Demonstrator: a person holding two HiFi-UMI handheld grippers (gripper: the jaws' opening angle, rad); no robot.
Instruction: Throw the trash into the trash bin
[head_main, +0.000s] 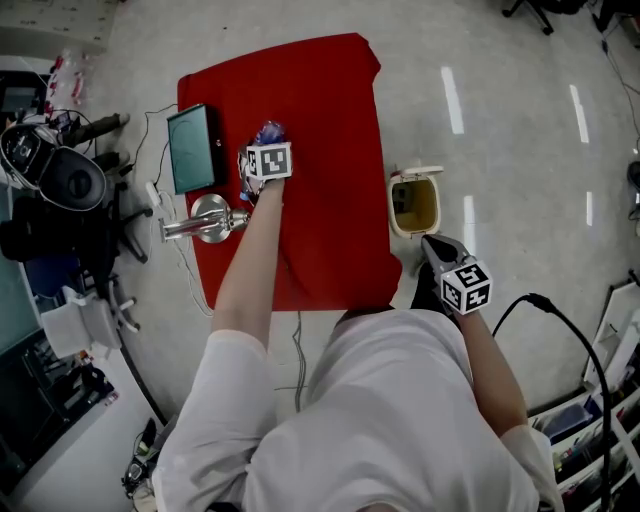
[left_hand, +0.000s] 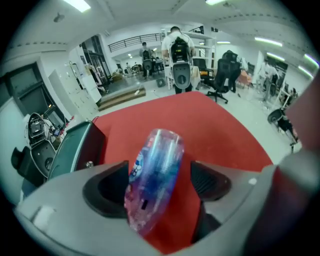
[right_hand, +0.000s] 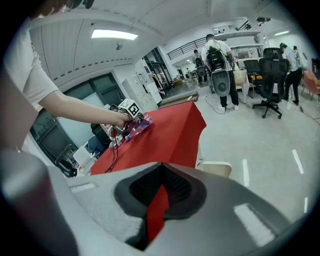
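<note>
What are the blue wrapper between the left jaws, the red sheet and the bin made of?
Wrapper: thin plastic film, probably; glossy, translucent, printed, with streaky highlights.
Red sheet: likely cloth; matte, with soft creases and a wavy edge.
Bin: seems moulded plastic; smooth cream rim and lid.

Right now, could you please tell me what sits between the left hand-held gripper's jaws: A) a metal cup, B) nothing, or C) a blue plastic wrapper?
C: the left gripper view shows a blue plastic wrapper between the wide-open jaws of the left hand-held gripper.
</note>
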